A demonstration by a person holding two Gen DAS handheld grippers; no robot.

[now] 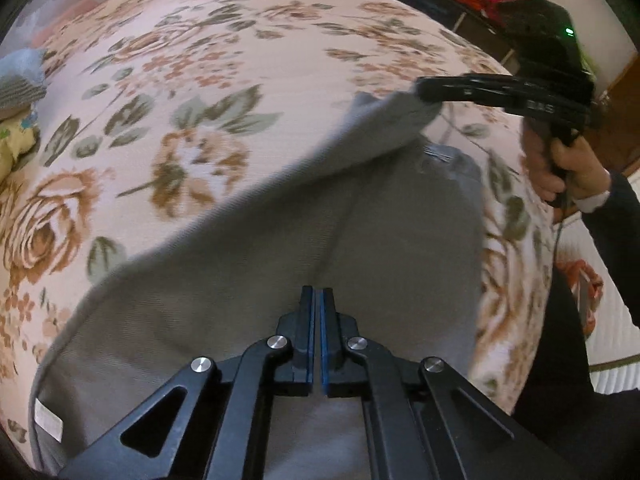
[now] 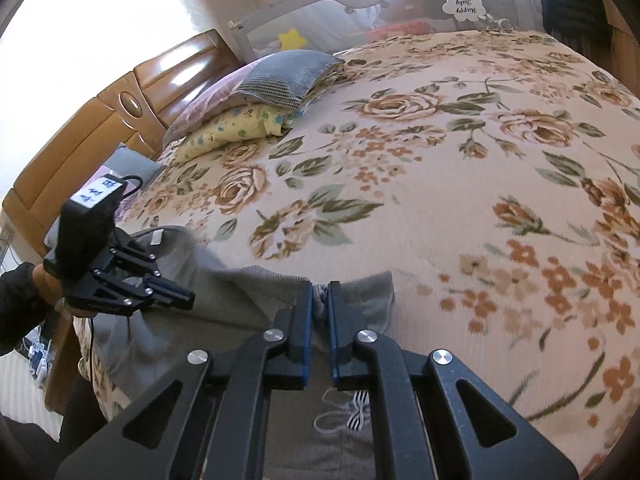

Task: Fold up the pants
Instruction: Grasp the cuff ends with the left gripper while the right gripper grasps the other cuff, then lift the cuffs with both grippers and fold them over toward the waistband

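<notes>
The floral-patterned bedspread lies bare across its middle and toward the far edge, giving open passage there. A stack of pillows topped by a grey checked cushion blocks the corner by the wooden headboard, and a grey mesh bed rail closes the far edge.

Home bedroom, floral bedspread, stacked pillows, wooden headboard

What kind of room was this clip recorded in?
Most likely a home bedroom: grey pants lie on a floral-printed bedspread, with stacked pillows against a glossy wooden headboard and a grey baby bed-rail behind.
</notes>
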